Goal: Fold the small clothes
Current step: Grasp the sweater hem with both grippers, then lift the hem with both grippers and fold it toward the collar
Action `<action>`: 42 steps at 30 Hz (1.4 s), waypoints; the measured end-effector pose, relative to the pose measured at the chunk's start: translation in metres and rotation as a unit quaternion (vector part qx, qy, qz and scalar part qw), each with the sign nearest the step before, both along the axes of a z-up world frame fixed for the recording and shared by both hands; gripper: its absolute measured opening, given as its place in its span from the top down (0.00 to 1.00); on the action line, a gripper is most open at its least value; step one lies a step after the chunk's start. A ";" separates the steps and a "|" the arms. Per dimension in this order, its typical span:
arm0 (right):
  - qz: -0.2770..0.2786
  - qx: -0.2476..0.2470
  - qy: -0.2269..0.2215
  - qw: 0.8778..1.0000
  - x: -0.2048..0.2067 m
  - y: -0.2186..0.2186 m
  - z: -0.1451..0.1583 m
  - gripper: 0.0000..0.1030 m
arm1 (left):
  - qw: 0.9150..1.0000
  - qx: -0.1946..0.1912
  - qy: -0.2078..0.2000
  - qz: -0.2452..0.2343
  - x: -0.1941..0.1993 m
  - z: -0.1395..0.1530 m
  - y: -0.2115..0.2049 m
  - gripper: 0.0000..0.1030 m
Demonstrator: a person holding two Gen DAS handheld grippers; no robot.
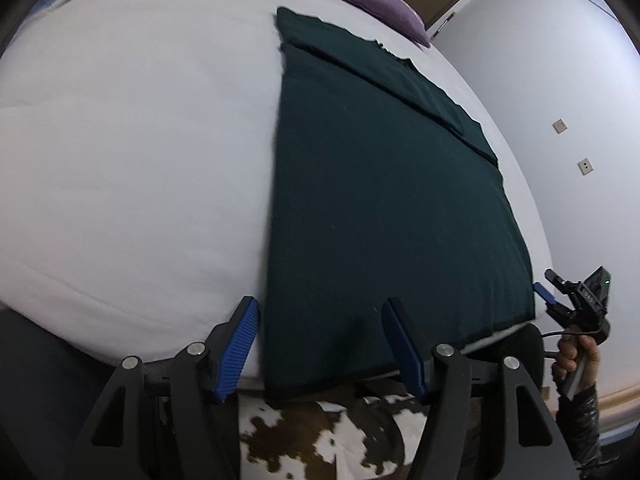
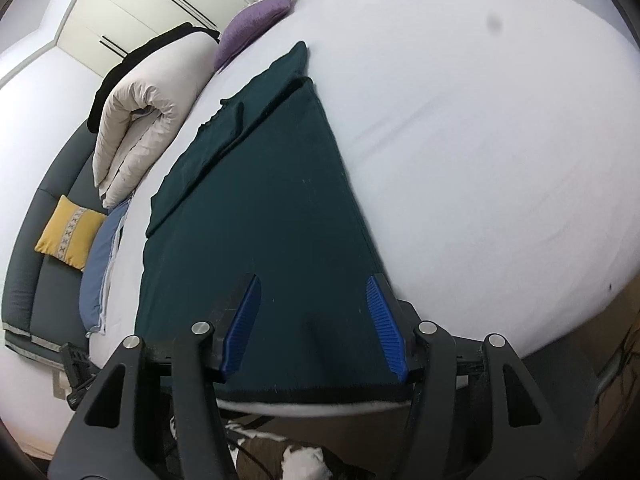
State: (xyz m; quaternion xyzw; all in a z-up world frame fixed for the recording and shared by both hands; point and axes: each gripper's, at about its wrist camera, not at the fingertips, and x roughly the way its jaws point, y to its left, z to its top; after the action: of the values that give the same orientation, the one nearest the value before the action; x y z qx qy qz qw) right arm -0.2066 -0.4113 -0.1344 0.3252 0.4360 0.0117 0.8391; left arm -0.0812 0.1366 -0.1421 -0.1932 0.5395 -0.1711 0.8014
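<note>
Left wrist view: the dark green garment (image 1: 384, 208) lies flat on the white bed (image 1: 132, 160), its near hem hanging just over the mattress edge. The left gripper (image 1: 320, 344) stands with its blue pads wide apart at the near left corner, nothing between them. The right gripper (image 1: 550, 300) shows small at the near right corner, partly cut off. A purple pillow (image 1: 384, 4) lies beyond the garment.

Right wrist view: the right gripper (image 2: 314, 320) is spread open over the garment's (image 2: 260, 220) near hem, its fingers hiding part of it. A folded-in sleeve lies on the far part. A cream duvet (image 2: 136, 120) and yellow cushion (image 2: 70, 232) sit left; motion blur softens the bed's (image 2: 500, 160) surface.
</note>
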 end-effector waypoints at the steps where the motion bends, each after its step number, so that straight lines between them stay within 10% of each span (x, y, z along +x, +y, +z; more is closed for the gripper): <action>1: 0.001 0.005 0.001 1.000 -0.003 -0.002 -0.001 0.48 | 1.000 -0.007 0.004 0.001 -0.001 -0.002 0.000 0.37; 12: 0.004 0.022 0.029 0.999 -0.017 -0.028 -0.007 0.48 | 0.998 -0.056 0.037 0.020 0.003 -0.011 0.013 0.63; 23: 0.030 0.055 0.077 0.995 -0.016 -0.038 -0.024 0.48 | 0.998 -0.051 0.043 0.012 0.003 -0.008 0.011 0.64; 29: 0.041 0.055 0.087 0.994 -0.011 -0.035 -0.029 0.47 | 0.998 -0.040 0.047 0.006 0.002 -0.012 0.006 0.92; 35: 0.069 0.035 0.092 0.993 -0.003 -0.024 -0.026 0.91 | 0.998 -0.044 0.037 0.005 -0.001 -0.005 0.008 0.94; 42: 0.070 0.078 0.028 0.994 -0.004 -0.016 -0.001 0.93 | 0.995 -0.100 0.013 0.022 -0.004 0.015 0.027 0.94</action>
State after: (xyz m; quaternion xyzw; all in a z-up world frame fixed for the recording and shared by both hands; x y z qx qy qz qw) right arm -0.2110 -0.4275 -0.1357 0.3584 0.4788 0.0950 0.7958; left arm -0.0855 0.1636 -0.1275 -0.2866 0.5254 -0.2042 0.7746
